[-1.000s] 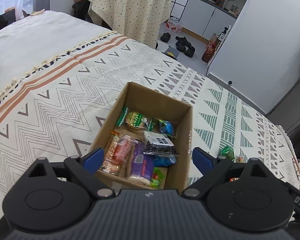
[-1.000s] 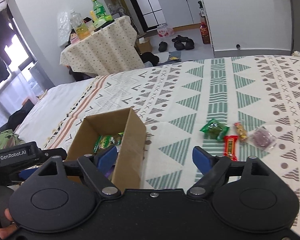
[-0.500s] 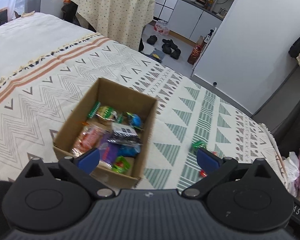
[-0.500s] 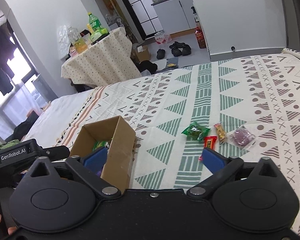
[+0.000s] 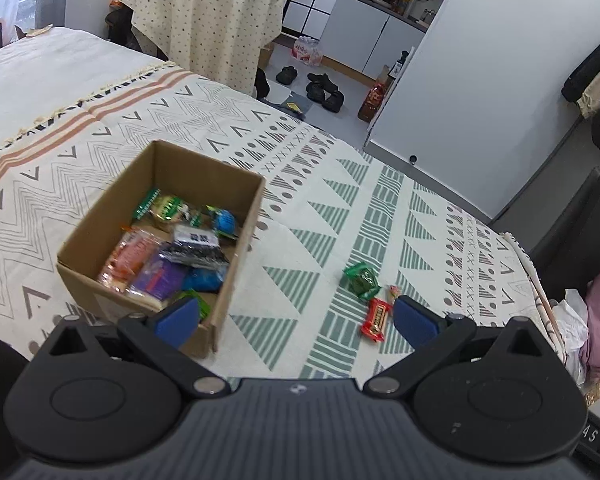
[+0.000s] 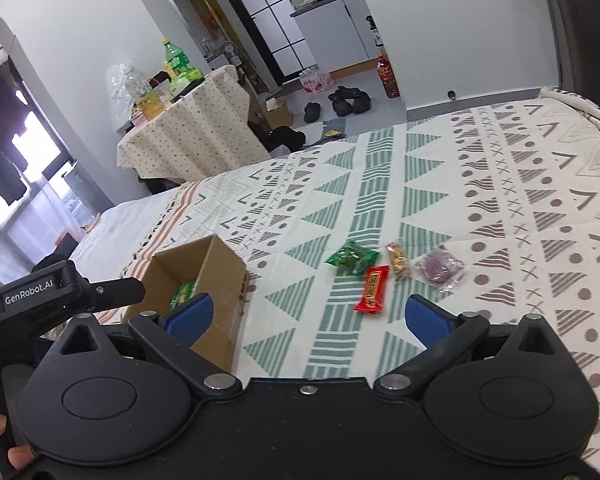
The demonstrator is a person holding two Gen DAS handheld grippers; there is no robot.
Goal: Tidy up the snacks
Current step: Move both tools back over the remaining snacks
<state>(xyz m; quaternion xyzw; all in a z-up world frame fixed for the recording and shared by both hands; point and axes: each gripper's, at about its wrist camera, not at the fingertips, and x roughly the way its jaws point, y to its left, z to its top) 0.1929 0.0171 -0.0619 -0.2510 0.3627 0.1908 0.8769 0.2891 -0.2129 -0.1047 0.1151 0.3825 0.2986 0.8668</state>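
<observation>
An open cardboard box [image 5: 236,184] with several snack packets inside stands on the patterned bedspread; it also shows in the right wrist view [image 6: 224,264]. To its right lie a green packet [image 5: 362,278] [image 6: 352,258], a red bar [image 5: 377,319] [image 6: 373,289], a small yellow candy [image 6: 397,260] and a purple packet [image 6: 440,268]. My left gripper [image 5: 296,316] is open and empty, between the box and the loose snacks. My right gripper [image 6: 308,314] is open and empty, just short of the red bar.
The bedspread [image 5: 320,208] ends at the bed's far edge, with floor and shoes [image 5: 324,90] beyond. A table with a dotted cloth [image 5: 204,20] stands at the back. The left gripper's body [image 6: 60,292] shows at the left of the right wrist view.
Both grippers have drawn back and swung right, away from the box. The loose snacks have come into the left wrist view. Both stay open.
</observation>
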